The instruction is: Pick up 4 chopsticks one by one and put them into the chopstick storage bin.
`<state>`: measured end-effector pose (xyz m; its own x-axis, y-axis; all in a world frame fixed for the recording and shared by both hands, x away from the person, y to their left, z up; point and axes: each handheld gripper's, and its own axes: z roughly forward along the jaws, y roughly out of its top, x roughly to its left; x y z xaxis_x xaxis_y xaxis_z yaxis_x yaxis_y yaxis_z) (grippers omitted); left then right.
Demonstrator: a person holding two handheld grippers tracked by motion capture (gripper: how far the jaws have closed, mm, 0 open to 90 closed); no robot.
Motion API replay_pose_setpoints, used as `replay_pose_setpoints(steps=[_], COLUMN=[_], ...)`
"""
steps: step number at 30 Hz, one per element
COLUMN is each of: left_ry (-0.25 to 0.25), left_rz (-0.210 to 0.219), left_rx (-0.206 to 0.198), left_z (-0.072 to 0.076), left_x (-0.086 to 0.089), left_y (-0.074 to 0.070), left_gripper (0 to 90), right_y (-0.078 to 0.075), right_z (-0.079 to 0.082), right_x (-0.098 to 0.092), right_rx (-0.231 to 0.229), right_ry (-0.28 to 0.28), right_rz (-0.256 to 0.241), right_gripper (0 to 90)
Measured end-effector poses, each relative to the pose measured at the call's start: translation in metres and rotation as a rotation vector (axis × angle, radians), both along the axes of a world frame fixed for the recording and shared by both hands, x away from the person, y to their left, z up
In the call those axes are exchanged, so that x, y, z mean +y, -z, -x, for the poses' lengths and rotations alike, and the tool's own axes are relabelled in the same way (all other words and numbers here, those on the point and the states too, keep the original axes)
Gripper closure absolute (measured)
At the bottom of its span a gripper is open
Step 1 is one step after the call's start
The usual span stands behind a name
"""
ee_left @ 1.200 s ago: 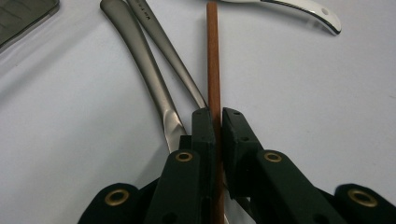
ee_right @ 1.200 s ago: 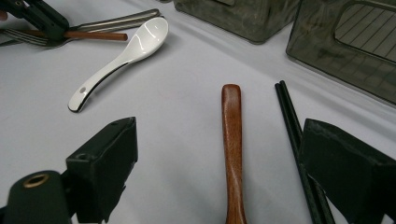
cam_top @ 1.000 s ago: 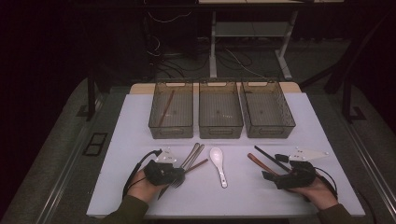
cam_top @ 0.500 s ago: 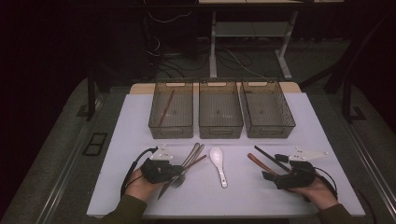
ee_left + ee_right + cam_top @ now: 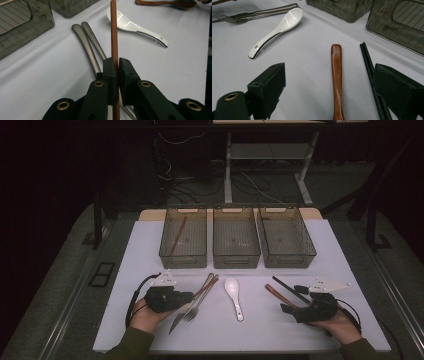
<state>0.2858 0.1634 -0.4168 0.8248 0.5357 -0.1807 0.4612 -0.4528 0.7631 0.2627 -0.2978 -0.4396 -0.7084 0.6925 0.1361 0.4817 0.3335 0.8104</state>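
Left tongs [image 5: 115,75] clamp a brown chopstick [image 5: 114,32] low over the surface [image 5: 150,250], beside the fork [image 5: 192,312] and knife [image 5: 175,322]; a thin hold — the stick may pivot or slip. Right tongs [image 5: 329,85] stand apart around the wooden spoon [image 5: 336,75]; black chopsticks [image 5: 368,65] crowd one jaw. Trays [image 5: 235,260] lie ahead; open surface lies between.

Table [image 5: 350,250] white. Bins [image 5: 236,237] smoky grey, see-through, ribbed floors. Chopstick [image 5: 114,32] reddish-brown. Soup spoon [image 5: 234,292] glossy white. Fork [image 5: 227,18] and knife [image 5: 177,320] dull silver. Wooden spoon [image 5: 337,75] warm brown, grained. Chopsticks [image 5: 368,62] black. Tongs [image 5: 116,75] matte black.
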Motion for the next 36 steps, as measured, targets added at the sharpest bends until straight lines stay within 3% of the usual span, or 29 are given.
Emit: replay_pose_setpoints(steps=[16, 36], left_ry=[-0.034, -0.073], left_rz=[0.105, 0.079], left_rx=[-0.005, -0.034], left_z=[-0.014, -0.046], left_x=[0.013, 0.012], left_y=[-0.013, -0.023], left_gripper=[83.3, 83.3], right_y=[0.0, 0.001], right_z=[0.0, -0.001], right_x=[0.001, 0.0], right_rx=[0.003, 0.003], right_ry=[-0.001, 0.007], right_rz=[0.003, 0.004], right_gripper=[11.5, 11.5])
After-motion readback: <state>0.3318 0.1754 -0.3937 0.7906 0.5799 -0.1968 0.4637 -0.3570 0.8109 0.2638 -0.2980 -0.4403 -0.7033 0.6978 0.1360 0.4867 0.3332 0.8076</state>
